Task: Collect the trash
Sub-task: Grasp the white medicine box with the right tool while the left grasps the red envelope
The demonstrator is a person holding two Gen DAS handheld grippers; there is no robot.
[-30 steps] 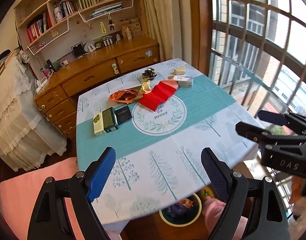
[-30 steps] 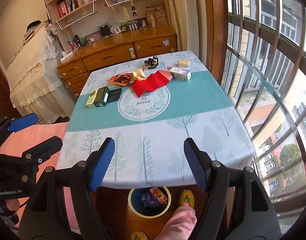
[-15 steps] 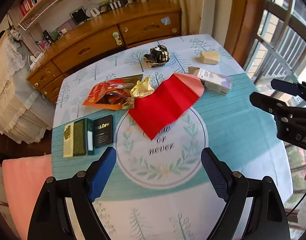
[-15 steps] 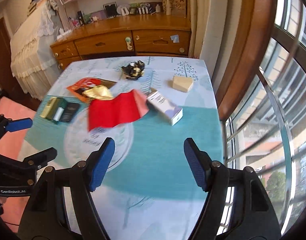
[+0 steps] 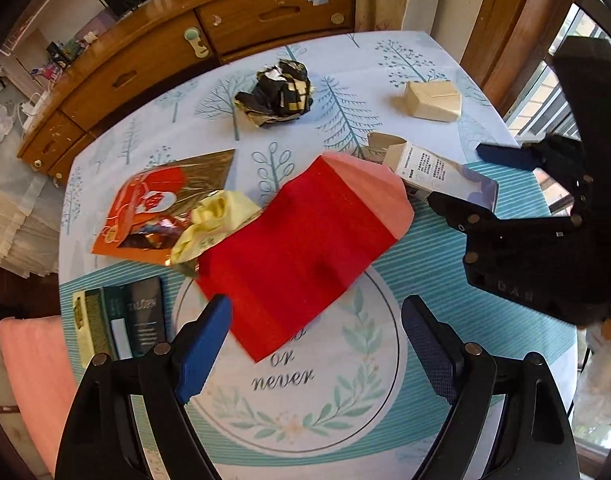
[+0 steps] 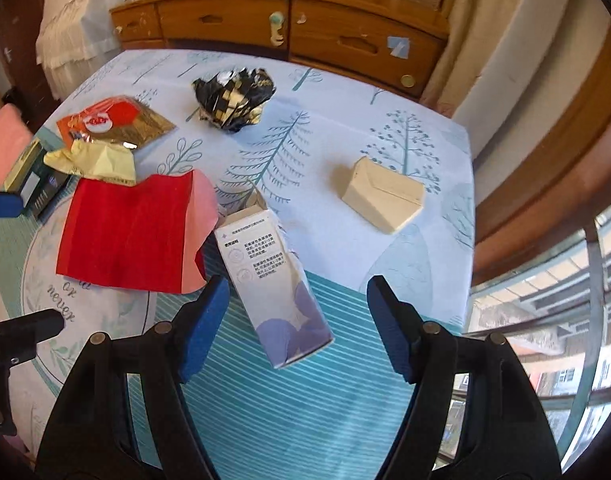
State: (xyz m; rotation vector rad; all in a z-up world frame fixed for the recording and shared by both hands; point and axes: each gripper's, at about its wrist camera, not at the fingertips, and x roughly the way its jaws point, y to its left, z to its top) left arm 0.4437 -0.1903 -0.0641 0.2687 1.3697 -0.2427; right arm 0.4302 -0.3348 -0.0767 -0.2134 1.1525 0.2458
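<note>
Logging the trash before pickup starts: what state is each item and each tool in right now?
Red paper: lying unfolded, one corner folded over.
White carton: lying on its side, end flap open.
Beige box: closed, standing alone.
Black wrapper: crumpled.
Yellow wrapper: crumpled, on the orange packet.
Left tool: open, empty.
Right tool: open, jaws just closing, over the carton.

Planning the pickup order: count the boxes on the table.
3: white-purple carton between the right gripper's open jaws, beige box beyond it, dark green box by the left edge.
</note>
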